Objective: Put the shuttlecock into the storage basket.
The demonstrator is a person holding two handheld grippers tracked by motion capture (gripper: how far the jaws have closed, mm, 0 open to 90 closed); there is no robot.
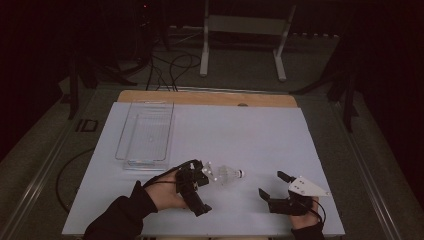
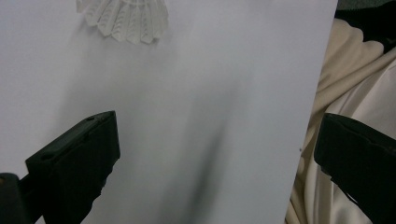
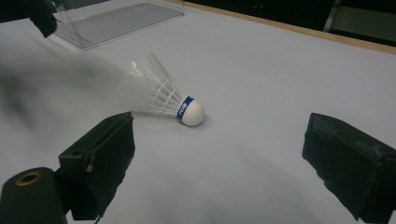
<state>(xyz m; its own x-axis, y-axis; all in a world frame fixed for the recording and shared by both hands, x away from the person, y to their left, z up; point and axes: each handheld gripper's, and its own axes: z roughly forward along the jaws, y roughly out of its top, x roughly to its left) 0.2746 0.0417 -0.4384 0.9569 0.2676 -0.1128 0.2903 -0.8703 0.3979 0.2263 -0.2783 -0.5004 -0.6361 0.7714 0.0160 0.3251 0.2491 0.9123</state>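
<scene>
High view: the shuttlecock lies on its side on the white table, near the front edge, cork end toward your right. Your left claw sits just beside its feather skirt, maybe touching, hard to tell from up here. Your right claw is near the cork end but apart from it, jaws spread, aimed at it like you're lining up a grab. The clear tray is farther back on the left, nothing in it, probably the drop spot.

Left gripper view: your left claw is wide apart with nothing between the jaws. The shuttlecock's feather rim is at the top edge, clear of both jaws, so no grip here. Cream cloth hangs past the table edge.

Right gripper view: your right claw is spread wide, holding nothing. The shuttlecock rests just ahead, between the jaw lines, white cork with a blue band nearest you. That's a fair approach angle; the cork is the firm part to pinch, the feathers would crush. The tray is beyond it.
</scene>
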